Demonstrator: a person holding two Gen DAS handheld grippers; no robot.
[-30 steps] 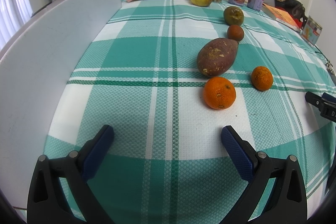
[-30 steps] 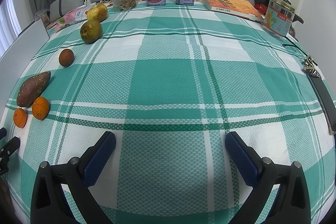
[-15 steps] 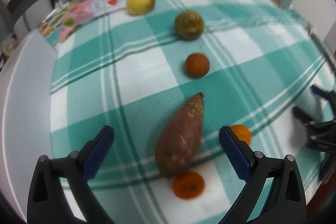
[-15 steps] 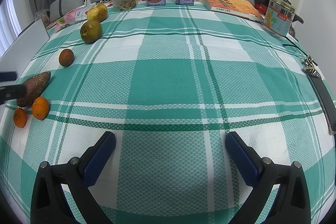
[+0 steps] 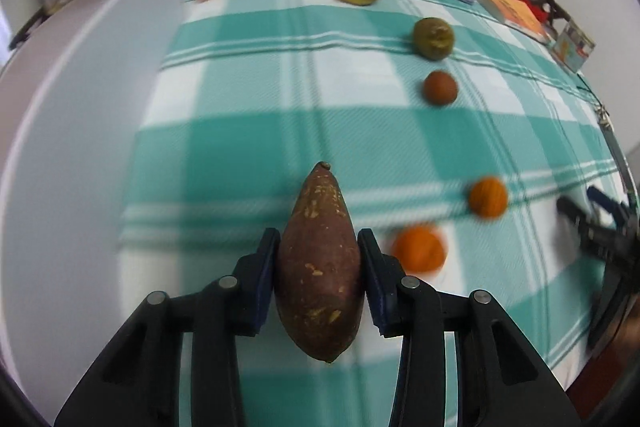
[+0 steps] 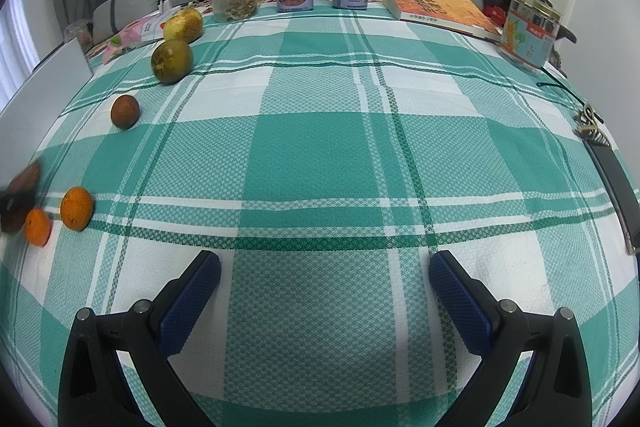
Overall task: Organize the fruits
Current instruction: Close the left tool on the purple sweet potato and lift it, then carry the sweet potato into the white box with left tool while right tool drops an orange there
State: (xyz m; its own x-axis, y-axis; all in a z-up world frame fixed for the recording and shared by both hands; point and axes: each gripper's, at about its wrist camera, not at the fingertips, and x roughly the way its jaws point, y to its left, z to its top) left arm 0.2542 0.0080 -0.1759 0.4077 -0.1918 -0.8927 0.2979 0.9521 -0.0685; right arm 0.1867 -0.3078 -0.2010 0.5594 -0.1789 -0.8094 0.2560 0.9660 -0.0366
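While tilted down, left claw [image 5: 318,267] gripping sweet potato [image 5: 320,267]

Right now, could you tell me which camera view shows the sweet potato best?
The left wrist view: the sweet potato fills the centre, sharp and whole, clamped between the left gripper's jaws. The right wrist view catches only a blurred dark sliver of it at the far left edge.

Cloth [image 6: 320,147]: teal-and-white plaid. Sweet potato [image 5: 320,267]: reddish-brown, tan flecks. Two oranges [image 6: 76,207]: orange. Gripper pads [image 6: 188,303]: blue.
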